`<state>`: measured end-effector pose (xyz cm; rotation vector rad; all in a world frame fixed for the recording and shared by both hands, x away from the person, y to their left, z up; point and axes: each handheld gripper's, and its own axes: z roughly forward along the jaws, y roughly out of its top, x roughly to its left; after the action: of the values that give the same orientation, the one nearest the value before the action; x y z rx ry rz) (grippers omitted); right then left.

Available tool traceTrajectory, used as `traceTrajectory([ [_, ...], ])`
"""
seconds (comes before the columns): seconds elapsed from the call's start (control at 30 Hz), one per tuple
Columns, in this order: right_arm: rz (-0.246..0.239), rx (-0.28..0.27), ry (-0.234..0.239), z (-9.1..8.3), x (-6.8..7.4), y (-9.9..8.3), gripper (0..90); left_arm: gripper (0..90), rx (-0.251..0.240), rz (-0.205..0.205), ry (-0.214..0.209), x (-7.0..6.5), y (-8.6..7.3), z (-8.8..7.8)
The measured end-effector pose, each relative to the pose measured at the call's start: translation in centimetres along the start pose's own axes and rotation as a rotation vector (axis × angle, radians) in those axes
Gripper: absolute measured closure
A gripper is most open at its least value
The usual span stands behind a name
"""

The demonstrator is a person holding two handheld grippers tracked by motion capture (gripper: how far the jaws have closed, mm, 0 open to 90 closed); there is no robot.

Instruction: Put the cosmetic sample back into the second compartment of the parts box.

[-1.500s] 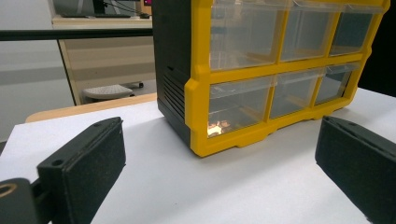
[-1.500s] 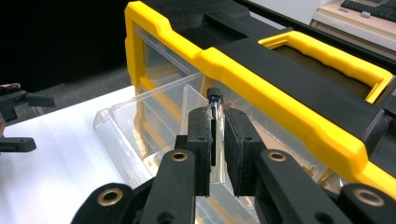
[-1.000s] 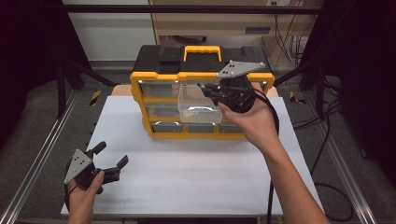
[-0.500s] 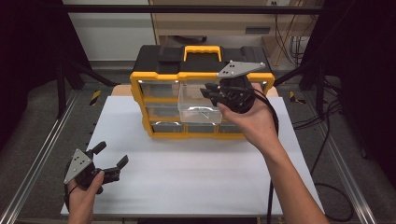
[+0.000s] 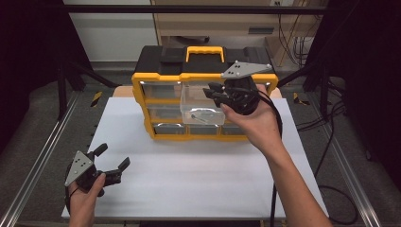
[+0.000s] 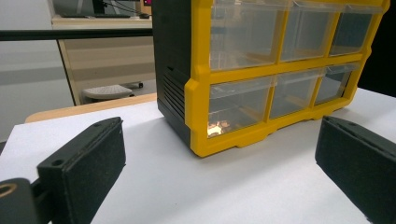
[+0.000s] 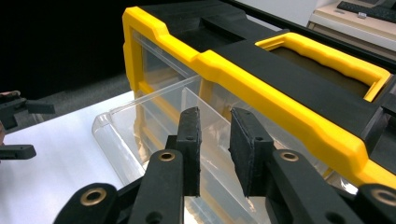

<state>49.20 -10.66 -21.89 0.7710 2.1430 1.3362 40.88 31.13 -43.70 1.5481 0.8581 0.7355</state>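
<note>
A yellow and black drawer organiser (image 5: 203, 71) stands at the back of the white mat. Its clear top-middle drawer (image 5: 198, 101) is pulled out, with a small metal piece lying in it. My right gripper (image 5: 210, 92) hovers at the drawer's right side. In the right gripper view its jaws (image 7: 215, 135) have just been opening; the drawer's thin clear wall (image 7: 135, 126) runs between the pads, and a gap shows on each side of it. My left gripper (image 5: 113, 157) rests low over the mat's near left corner, jaws wide open (image 6: 219, 158) and bare, facing the organiser (image 6: 201, 93).
The white mat (image 5: 198, 175) lies on a table framed by metal rails (image 5: 38, 161). Cables (image 5: 331, 142) trail at the right. The organiser's yellow carry handle (image 7: 322, 51) sits on its black lid. Something small glints in a bottom drawer (image 6: 217, 127).
</note>
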Motion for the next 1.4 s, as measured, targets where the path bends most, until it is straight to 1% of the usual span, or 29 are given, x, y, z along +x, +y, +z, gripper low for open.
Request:
traceTrajectory([
  [0.23, 0.024, -0.042, -0.021, -0.4, 0.0, -0.1, 61.1, 1.7, -0.002, -0.002, 0.000, 0.0, 0.0, 0.0],
  [0.3, 0.031, -0.060, -0.035, -0.7, -0.1, -0.1, 57.9, 1.7, 0.000, 0.000, 0.000, 0.0, 0.0, 0.0],
  [0.37, 0.040, -0.076, -0.045, -0.9, -0.1, -0.2, 52.8, 1.7, 0.000, -0.001, 0.000, 0.0, 0.0, 0.0],
  [0.43, 0.051, -0.100, -0.069, -1.3, -0.2, -0.3, 49.6, 1.7, 0.000, -0.001, 0.000, 0.0, 0.0, 0.0],
  [0.53, 0.066, -0.124, -0.099, -1.8, -0.4, -0.4, 41.3, 1.7, 0.001, 0.001, -0.001, 0.0, 0.0, 0.0],
  [0.67, 0.067, -0.166, -0.142, -2.6, -0.5, -0.7, 33.6, 1.7, 0.003, 0.002, -0.001, 0.0, 0.0, 0.0],
  [0.7, 0.067, -0.170, -0.148, -2.8, -0.5, -0.8, 32.4, 1.7, 0.003, 0.004, -0.003, 0.0, 0.0, 0.0],
  [0.8, 0.073, -0.197, -0.185, -3.5, -0.7, -1.1, 26.8, 1.7, 0.004, 0.003, -0.002, 0.0, 0.0, 0.0],
  [0.93, 0.081, -0.211, -0.215, -4.0, -0.8, -1.5, 20.6, 1.7, 0.003, 0.001, -0.003, -0.1, 0.0, 0.1],
  [1.1, 0.091, -0.221, -0.268, -4.6, -1.0, -2.2, 12.2, 1.7, 0.004, 0.001, -0.003, -0.1, -0.1, 0.1],
  [1.23, 0.106, -0.227, -0.290, -5.0, -1.2, -2.7, 8.9, 1.7, 0.005, 0.000, -0.002, -0.1, -0.1, 0.1],
  [1.4, 0.118, -0.242, -0.316, -5.7, -1.6, -3.4, 7.2, 1.7, 0.005, 0.000, -0.003, -0.1, -0.1, 0.1],
])
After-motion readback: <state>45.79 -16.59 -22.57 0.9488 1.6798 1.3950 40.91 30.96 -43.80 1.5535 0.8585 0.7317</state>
